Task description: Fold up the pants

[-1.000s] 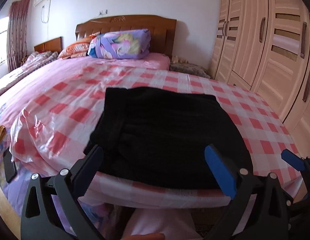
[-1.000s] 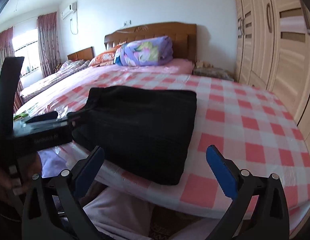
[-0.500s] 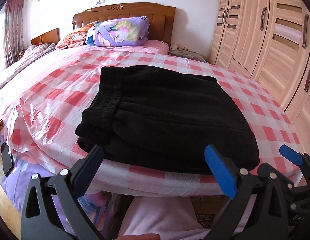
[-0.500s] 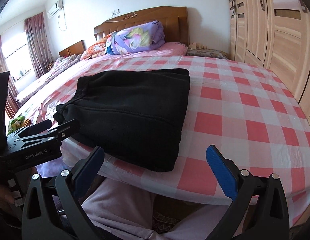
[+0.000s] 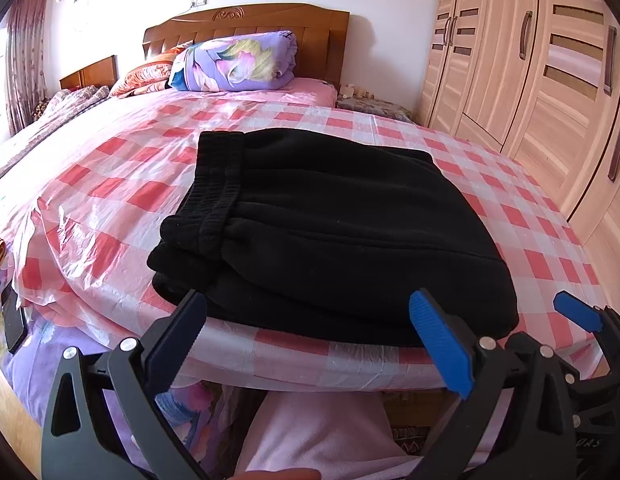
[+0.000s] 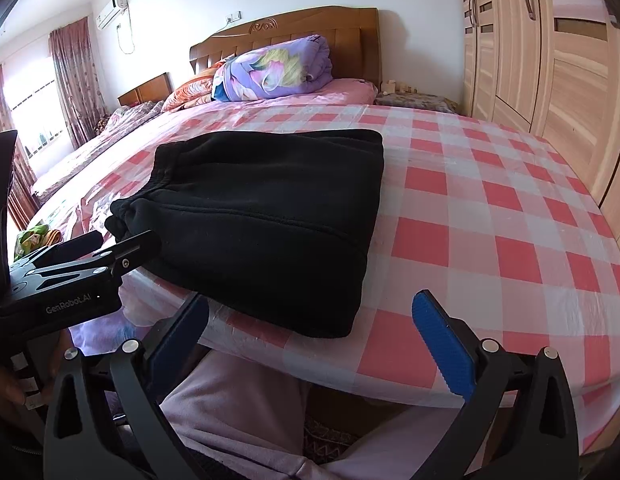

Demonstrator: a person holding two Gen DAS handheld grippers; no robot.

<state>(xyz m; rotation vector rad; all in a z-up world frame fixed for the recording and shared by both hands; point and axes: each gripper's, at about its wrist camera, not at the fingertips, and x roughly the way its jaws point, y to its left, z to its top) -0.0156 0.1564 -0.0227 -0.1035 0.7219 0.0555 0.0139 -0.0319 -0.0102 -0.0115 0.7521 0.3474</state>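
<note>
Black pants (image 5: 329, 220) lie folded in a thick stack on the pink checked bed cover (image 5: 122, 184), close to the bed's near edge, waistband to the left. They also show in the right wrist view (image 6: 270, 216). My left gripper (image 5: 310, 340) is open and empty, just in front of the stack's near edge. My right gripper (image 6: 310, 344) is open and empty, in front of the stack's near right corner. The left gripper (image 6: 106, 256) shows from the side in the right wrist view, its tips at the stack's left corner.
A folded purple floral quilt (image 5: 234, 64) and pillows lie by the wooden headboard (image 5: 250, 24). Wooden wardrobes (image 5: 529, 60) stand along the right. A second bed (image 6: 90, 132) is on the left. My legs in light pink trousers (image 5: 321, 436) are below the bed edge.
Both grippers have moved forward toward the folded pants, which now look larger and nearer. Both have stayed open. The pants have not moved.
</note>
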